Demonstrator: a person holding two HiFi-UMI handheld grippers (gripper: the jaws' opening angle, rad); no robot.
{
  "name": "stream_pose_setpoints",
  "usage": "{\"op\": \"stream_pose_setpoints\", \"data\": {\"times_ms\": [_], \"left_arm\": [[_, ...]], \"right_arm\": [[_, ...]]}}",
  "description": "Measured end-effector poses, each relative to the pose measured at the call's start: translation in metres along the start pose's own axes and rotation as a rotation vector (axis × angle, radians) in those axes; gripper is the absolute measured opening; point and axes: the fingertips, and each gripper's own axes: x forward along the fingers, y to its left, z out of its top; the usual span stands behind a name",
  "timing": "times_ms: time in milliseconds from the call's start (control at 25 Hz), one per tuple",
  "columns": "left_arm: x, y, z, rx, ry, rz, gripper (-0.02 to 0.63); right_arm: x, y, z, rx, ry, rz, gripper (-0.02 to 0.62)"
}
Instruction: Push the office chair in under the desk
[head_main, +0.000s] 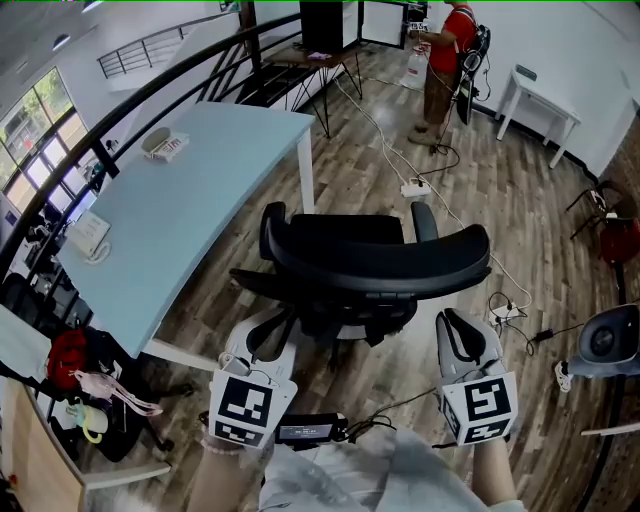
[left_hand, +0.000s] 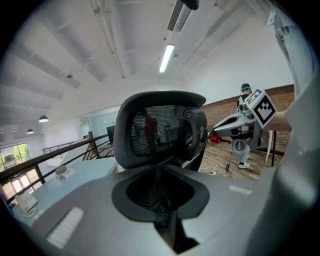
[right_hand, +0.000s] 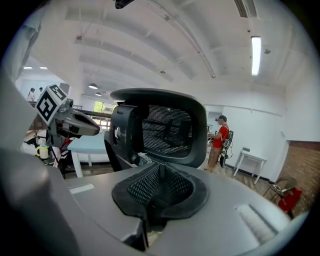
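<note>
The office chair (head_main: 375, 262) is seen mid-floor in the head view, not under the tabletop (head_main: 190, 190), which lies at ten o'clock of it; the left claw (head_main: 272, 325) and right claw (head_main: 452, 322) are held closed and empty at seven and five o'clock of the chair.

A person (head_main: 440, 60) in a red shirt stands on the wood floor (head_main: 520, 220) at the far end of the room, between a dark table (head_main: 322, 58) and a white side table (head_main: 540, 95) near the wall. A white cable (head_main: 375, 125) runs across the floor from that end to a power strip (head_main: 415, 187). A black railing (head_main: 150, 90) borders the left side, and a red bag (head_main: 68, 358) lies at lower left.
</note>
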Motion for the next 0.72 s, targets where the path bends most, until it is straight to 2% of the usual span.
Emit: {"op": "stream_pose_setpoints", "data": {"times_ms": [80,200,280,400,560,720], "left_arm": [[0.002,0.004,-0.001,0.015,0.012,0.014,0.007],[0.004,0.011,-0.003,0.062,0.031,0.041,0.01],[0.005,0.014,-0.004,0.078,0.04,0.035,0.063],[0.007,0.02,-0.003,0.1,0.045,0.033,0.127],[0.009,0.029,-0.006,0.168,0.08,0.031,0.144],[0.011,0.038,-0.01,0.233,0.114,0.022,0.161]], "right_arm": [[0.002,-0.001,0.0,-0.005,-0.001,0.011,0.034],[0.005,0.0,0.0,-0.019,-0.004,0.036,0.105],[0.007,-0.001,-0.001,-0.04,0.001,0.042,0.137],[0.01,-0.004,-0.002,-0.077,0.014,0.046,0.161],[0.015,-0.011,-0.001,-0.094,0.022,0.053,0.181],[0.019,-0.024,-0.002,-0.184,0.045,0.035,0.212]]}}
